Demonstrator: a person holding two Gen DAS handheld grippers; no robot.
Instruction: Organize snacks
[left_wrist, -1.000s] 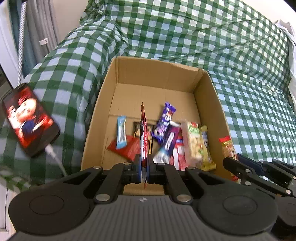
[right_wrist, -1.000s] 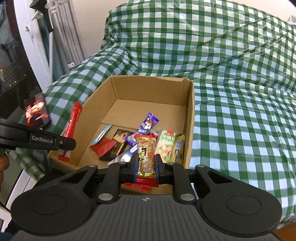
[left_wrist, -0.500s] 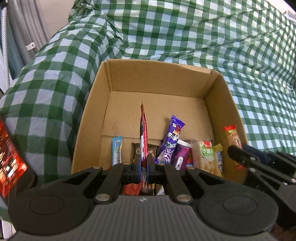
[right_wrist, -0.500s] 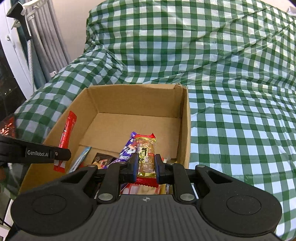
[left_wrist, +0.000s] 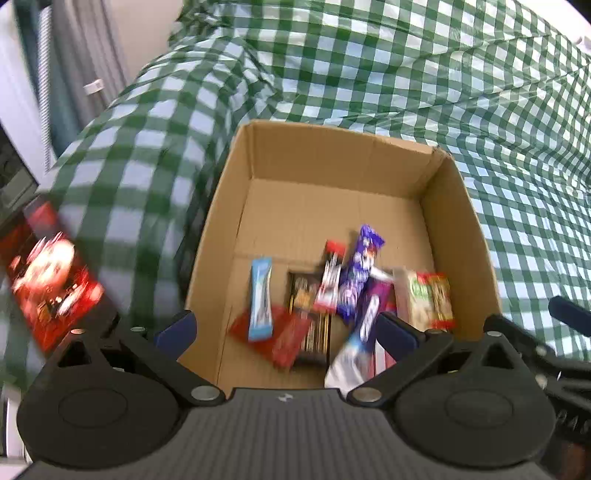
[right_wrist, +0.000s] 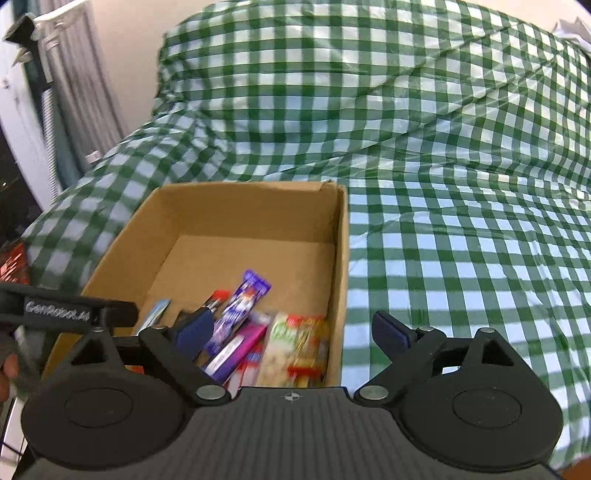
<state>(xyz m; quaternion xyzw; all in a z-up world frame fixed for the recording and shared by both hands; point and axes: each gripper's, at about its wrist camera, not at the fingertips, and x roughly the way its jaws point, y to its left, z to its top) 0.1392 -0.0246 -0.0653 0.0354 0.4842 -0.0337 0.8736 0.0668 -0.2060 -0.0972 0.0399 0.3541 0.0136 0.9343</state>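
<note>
An open cardboard box (left_wrist: 458, 206) (right_wrist: 236, 199) stands on the green checked cloth and holds several snack packs. A thin red stick pack (left_wrist: 330, 280) lies on the pile beside a purple bar (left_wrist: 360, 273) (right_wrist: 243, 299). A red-ended nut bar (left_wrist: 441, 301) (right_wrist: 310, 343) lies against the box's right wall. A blue bar (left_wrist: 260, 299) lies at the left. My left gripper (left_wrist: 286, 326) is open and empty above the box's near edge. My right gripper (right_wrist: 291, 326) is open and empty over the near right corner.
A phone with a lit red screen (left_wrist: 48, 280) lies on the cloth left of the box. Curtains and a window (right_wrist: 55, 110) are at the far left. The checked cloth (right_wrist: 461, 221) spreads right of the box. The left gripper's arm (right_wrist: 66, 314) shows in the right wrist view.
Both grippers have opened. The red stick pack left the left gripper and the nut bar left the right gripper; both now lie in the box.
</note>
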